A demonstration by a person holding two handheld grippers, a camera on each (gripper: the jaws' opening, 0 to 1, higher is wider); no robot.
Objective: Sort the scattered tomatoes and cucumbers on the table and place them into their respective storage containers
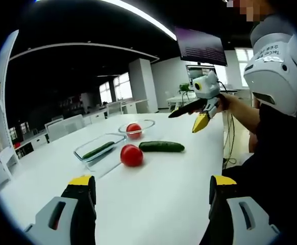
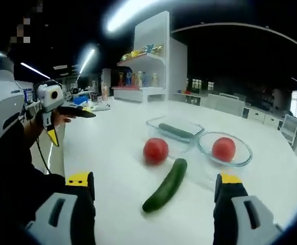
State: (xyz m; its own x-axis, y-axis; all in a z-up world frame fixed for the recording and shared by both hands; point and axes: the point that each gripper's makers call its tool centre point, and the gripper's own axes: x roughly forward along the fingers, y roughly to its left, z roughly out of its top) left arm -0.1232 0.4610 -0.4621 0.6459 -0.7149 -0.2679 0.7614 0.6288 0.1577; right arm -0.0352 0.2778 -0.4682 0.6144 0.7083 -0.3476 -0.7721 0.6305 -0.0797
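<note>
Currently both jaws spread wide, empty: left hand-held gripper [image 1: 151,191], right hand-held gripper [image 2: 156,191]. On the worktop [image 2: 113,153], loose tomato [image 2: 155,150] and cucumber [image 2: 165,185] lie beside the rectangular container [image 2: 176,131] and round bowl [image 2: 225,149]. Advice: grip cucumber mid-length, squeeze tomato gently.

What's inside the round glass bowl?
One red tomato sits inside the round glass bowl. The glass is see-through, so nothing else hides in it. The underside of the tomato can't be seen.
</note>
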